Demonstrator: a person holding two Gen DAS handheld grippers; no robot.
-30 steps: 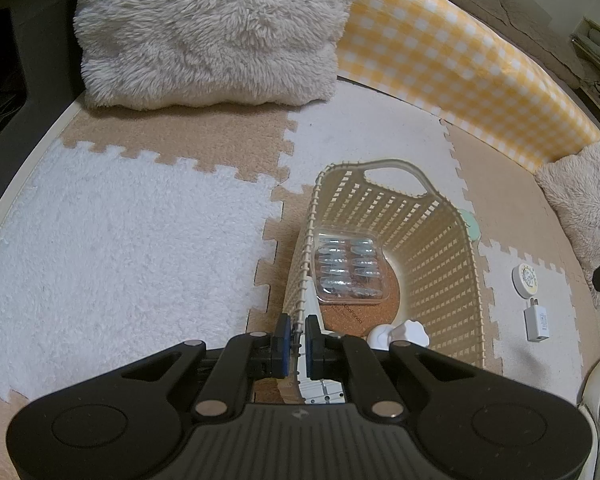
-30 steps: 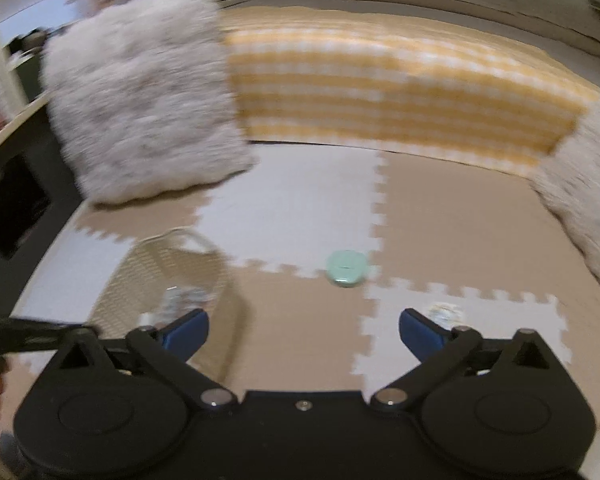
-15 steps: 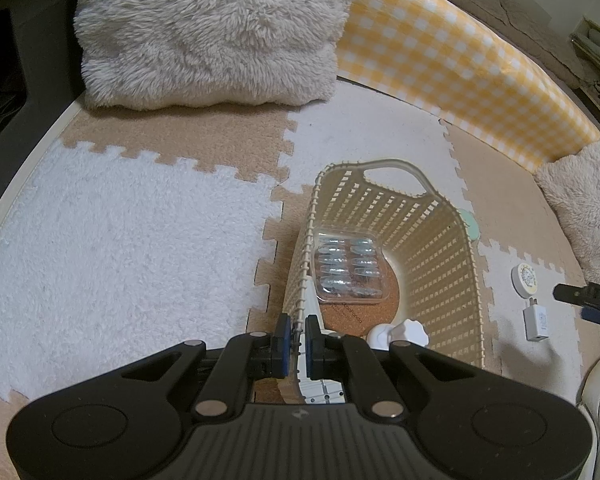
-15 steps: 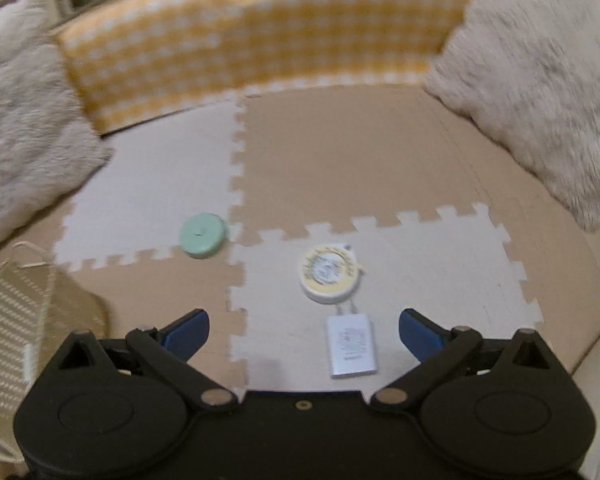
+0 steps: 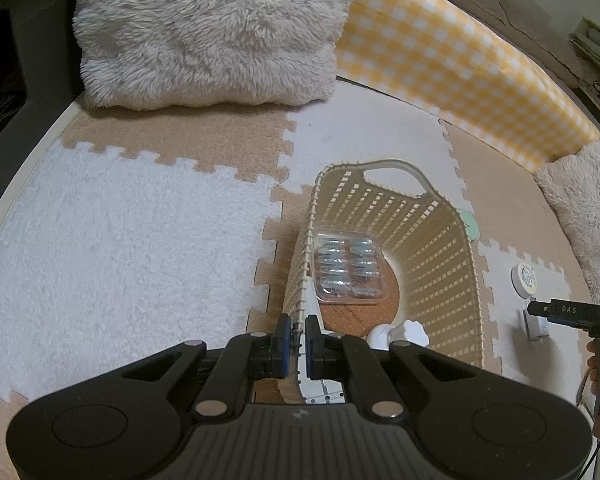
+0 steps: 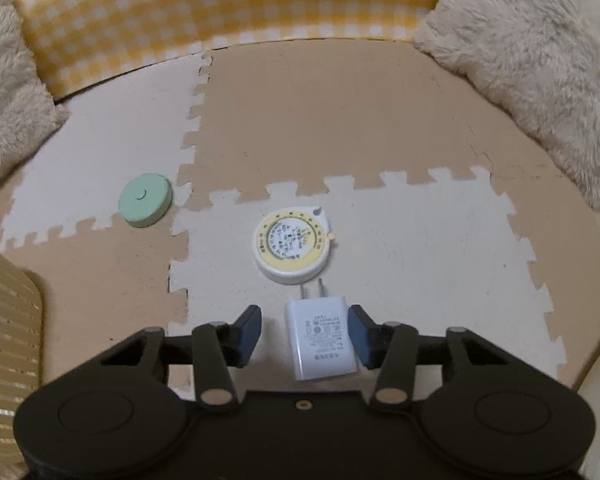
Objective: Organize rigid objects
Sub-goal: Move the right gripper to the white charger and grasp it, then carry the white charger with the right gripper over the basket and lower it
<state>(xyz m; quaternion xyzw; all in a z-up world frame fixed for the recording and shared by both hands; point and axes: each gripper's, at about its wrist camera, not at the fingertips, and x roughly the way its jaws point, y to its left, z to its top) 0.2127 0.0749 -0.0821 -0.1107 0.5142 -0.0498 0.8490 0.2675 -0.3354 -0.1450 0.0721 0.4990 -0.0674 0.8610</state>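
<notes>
Left gripper (image 5: 296, 338) clamped tight on the basket (image 5: 440, 280) rim. Right gripper (image 6: 303, 334) closing in around the white charger (image 6: 320, 340) near the mat's (image 6: 420, 240) front edge, right pad touching, left pad short. Label print unreadable. Open mat beyond.

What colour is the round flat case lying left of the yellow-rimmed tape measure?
Pale mint green, plain, on the round case; the right wrist view shows it best.

Basket (image 5: 440, 264) woven plastic; charger (image 6: 320, 336) glossy plastic; mat (image 5: 120, 248) fuzzy.
</notes>
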